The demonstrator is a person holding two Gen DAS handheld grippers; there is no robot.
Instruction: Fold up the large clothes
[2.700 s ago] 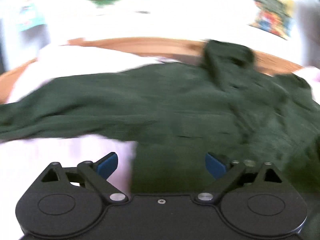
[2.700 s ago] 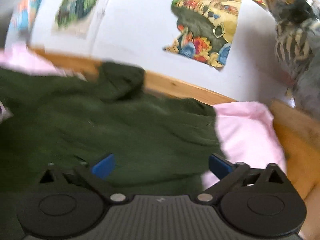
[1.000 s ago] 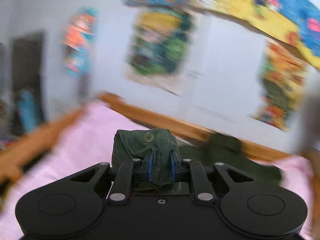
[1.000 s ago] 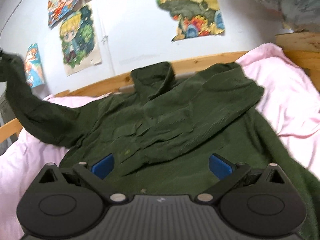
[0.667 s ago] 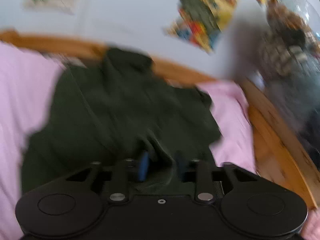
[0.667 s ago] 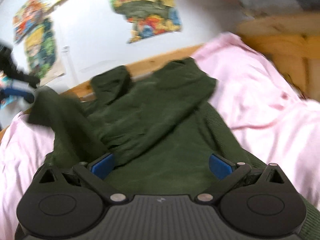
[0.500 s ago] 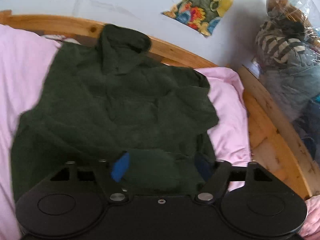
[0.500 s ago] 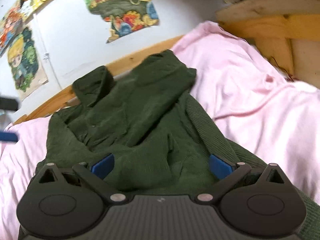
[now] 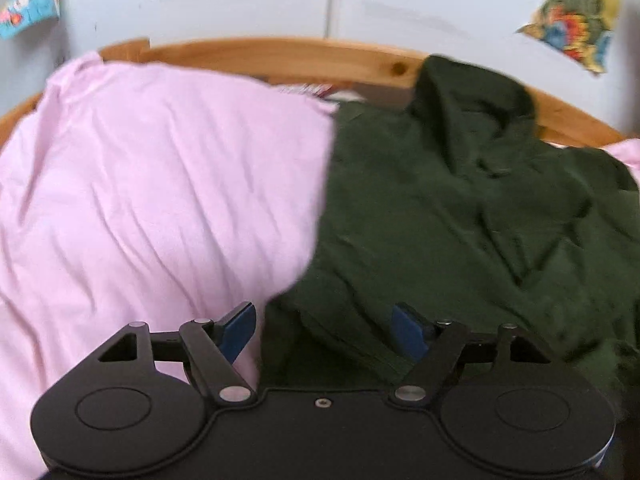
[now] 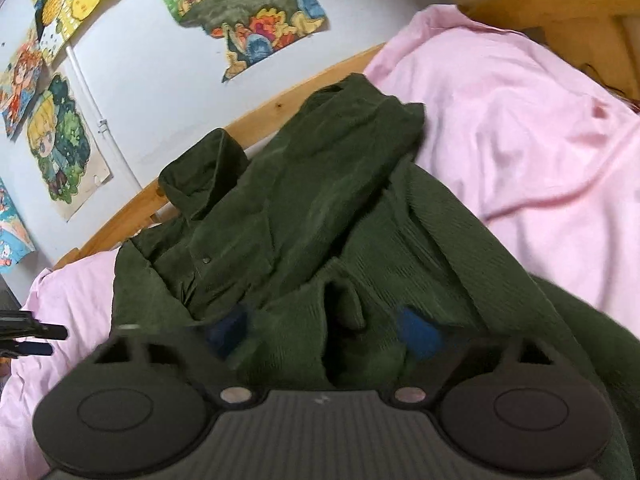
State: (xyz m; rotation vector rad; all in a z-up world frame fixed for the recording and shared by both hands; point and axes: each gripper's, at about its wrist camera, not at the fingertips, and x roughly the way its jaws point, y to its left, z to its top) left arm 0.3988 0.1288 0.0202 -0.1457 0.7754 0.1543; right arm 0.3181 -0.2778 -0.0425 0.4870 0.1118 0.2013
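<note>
My left gripper gapes, released, over the green shirt; only my right view shows my right gripper, jaws just closing around a fold.

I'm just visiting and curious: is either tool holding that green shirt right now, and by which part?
The left tool is open and holds nothing. The right tool has been closing around a fold of the green shirt; a firm grip cannot be told.

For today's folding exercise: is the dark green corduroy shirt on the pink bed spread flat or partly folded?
Partly folded: both sleeves of the dark green corduroy shirt lie across its body.
</note>
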